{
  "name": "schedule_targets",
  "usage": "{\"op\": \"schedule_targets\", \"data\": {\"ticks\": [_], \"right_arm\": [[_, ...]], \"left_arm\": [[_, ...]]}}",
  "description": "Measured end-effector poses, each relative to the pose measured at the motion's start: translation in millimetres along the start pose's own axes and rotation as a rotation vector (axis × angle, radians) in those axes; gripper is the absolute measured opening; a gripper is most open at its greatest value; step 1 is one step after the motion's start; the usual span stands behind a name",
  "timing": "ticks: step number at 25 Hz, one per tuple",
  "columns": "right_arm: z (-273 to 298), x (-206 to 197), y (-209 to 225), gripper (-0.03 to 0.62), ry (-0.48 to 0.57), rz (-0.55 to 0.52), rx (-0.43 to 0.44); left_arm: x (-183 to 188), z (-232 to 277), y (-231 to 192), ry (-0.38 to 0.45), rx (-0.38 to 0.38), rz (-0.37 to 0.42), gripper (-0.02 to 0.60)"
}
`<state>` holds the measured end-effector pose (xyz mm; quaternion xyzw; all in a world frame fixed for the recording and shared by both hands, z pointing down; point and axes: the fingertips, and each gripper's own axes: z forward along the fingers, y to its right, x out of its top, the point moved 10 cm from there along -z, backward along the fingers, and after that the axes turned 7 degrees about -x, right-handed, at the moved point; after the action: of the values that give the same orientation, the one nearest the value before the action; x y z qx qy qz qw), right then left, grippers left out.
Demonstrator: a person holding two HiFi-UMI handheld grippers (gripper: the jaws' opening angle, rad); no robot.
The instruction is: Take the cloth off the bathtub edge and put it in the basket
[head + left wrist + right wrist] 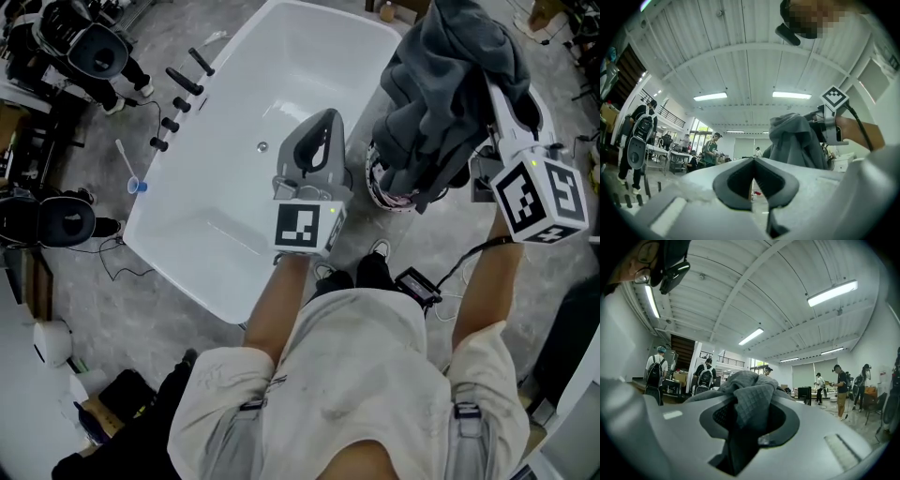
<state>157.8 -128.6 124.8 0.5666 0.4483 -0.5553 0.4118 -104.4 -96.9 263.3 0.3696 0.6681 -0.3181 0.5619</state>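
My right gripper point(495, 94) is raised toward the head camera and shut on a dark grey waffle-textured cloth point(448, 89). The cloth hangs in folds over a round basket point(378, 190) on the floor beside the white bathtub point(234, 141), hiding most of it. In the right gripper view the cloth point(751, 401) fills the gap between the jaws and spills over them. My left gripper point(319, 141) is held over the tub's near right rim, pointing up. Its jaws point(753, 164) are shut with nothing in them. From the left gripper view the cloth point(793, 140) hangs to the right.
Several black fittings point(183, 89) lie along the tub's left rim. A blue-tipped stick point(129, 169) and backpack-like devices point(66, 220) are on the floor at left. A black box with a cable point(417, 284) lies by my feet. People stand in the hall behind.
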Motion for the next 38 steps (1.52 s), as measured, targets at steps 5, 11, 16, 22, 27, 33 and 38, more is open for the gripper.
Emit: {"op": "schedule_targets", "data": {"ticks": [5, 11, 16, 22, 27, 33, 38], "right_arm": [[9, -18, 33, 0.110, -0.026, 0.014, -0.010], [9, -39, 74, 0.110, -0.052, 0.038, -0.017], [15, -58, 98, 0.112, -0.083, 0.076, -0.002], [28, -79, 119, 0.114, -0.110, 0.101, 0.020], [40, -103, 143, 0.114, -0.148, 0.124, 0.034], [59, -130, 153, 0.114, -0.201, 0.158, 0.045], [50, -147, 164, 0.115, -0.233, 0.182, 0.030]], "left_arm": [[-17, 34, 16, -0.022, -0.024, -0.005, -0.003], [-29, 70, 46, -0.049, -0.039, -0.009, -0.003], [-33, 93, 58, -0.053, -0.029, 0.000, -0.003], [-41, 119, 65, -0.070, -0.012, 0.005, -0.003], [-48, 147, 77, -0.079, -0.011, 0.020, -0.003], [-56, 174, 73, -0.091, -0.005, 0.020, -0.003], [-61, 180, 85, -0.093, -0.028, 0.020, -0.003]]}}
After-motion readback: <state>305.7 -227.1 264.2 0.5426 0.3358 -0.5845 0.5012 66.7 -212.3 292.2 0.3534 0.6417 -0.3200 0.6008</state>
